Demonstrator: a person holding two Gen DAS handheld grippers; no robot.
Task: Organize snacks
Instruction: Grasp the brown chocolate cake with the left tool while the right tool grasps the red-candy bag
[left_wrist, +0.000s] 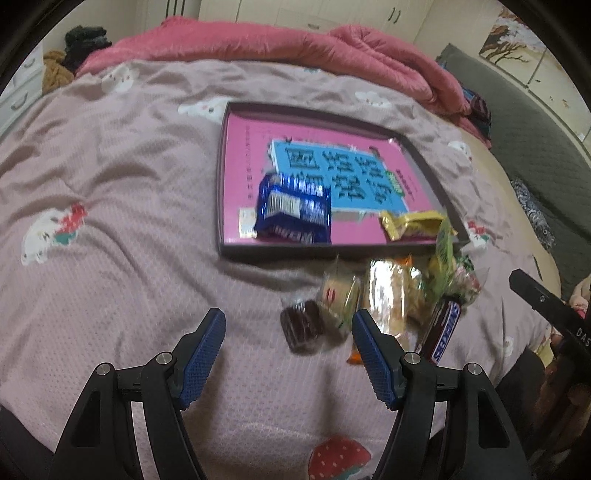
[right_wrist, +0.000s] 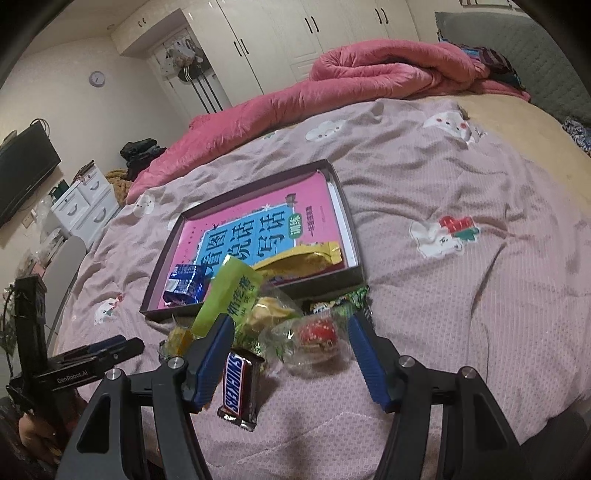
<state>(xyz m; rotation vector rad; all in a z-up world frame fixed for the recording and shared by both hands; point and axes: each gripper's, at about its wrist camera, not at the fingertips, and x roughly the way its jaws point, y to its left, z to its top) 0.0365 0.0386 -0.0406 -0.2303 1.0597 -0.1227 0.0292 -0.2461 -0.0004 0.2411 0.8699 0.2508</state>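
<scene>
both grippers are hanging spread and empty over the bed (left_wrist: 110, 258). the snack pile (left_wrist: 388, 302) is lying just ahead of the left gripper (left_wrist: 288, 354), the snickers bar (right_wrist: 240, 387) sitting between the right gripper (right_wrist: 291, 354) jaws, untouched. the tray (right_wrist: 354, 266) is resting beyond.

bare bedsheet (left_wrist: 129, 295) lies open left of the snack pile (left_wrist: 388, 302); the box (left_wrist: 236, 254) blocks beyond it.

Tray (left_wrist: 236, 254) sits on the bed (left_wrist: 110, 277), two packets (left_wrist: 293, 210) lying inside at its near end. Snack pile (right_wrist: 280, 325) lies just before the tray, Snickers bar (right_wrist: 240, 387) nearest.
</scene>
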